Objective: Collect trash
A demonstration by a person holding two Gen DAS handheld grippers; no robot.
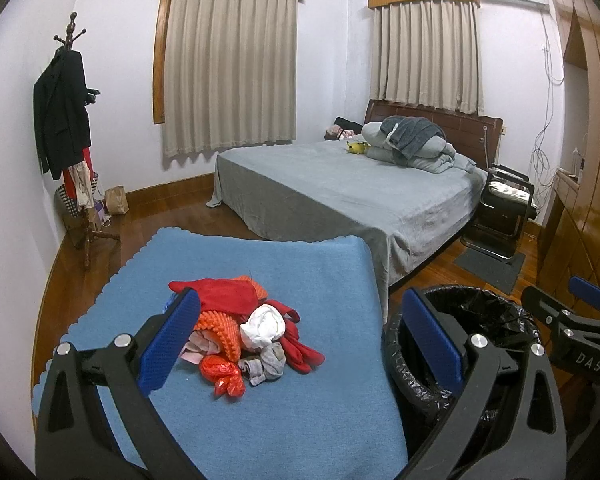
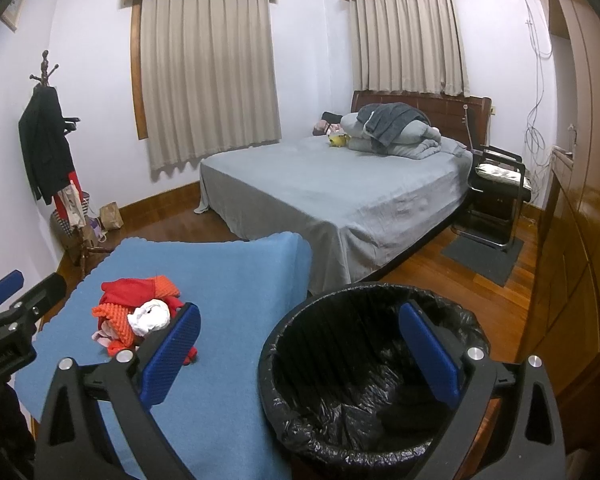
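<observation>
Your left claw hung wide open w/ nothing in it, its two blue pads framing the trash pile on the blue-covered counter. The pile lay straight ahead of that claw and a bit below, nearer the left pad than the right; the left pad overlapped the pile's edge in the left wrist view, but whether it touched I couldn't tell. The pile was a loose heap w/o a clear long axis: red cloth at the back, an orange nubby piece, a white wad on top, a grey scrap and a red plastic bag at the near edge.

Your right claw was also wide open and empty, held over the black-lined bin, which stood just beside the counter's right edge. From that claw the pile sat off to the left, past its left pad.

So the left claw was the nearer one, I'd say: the reach looked like a short push forward and down, while the right one would've had to swing across. The bin lay to the right of the pile, so the carry looked short either way. Bin seemed empty so far, so probably nothing collected yet.
</observation>
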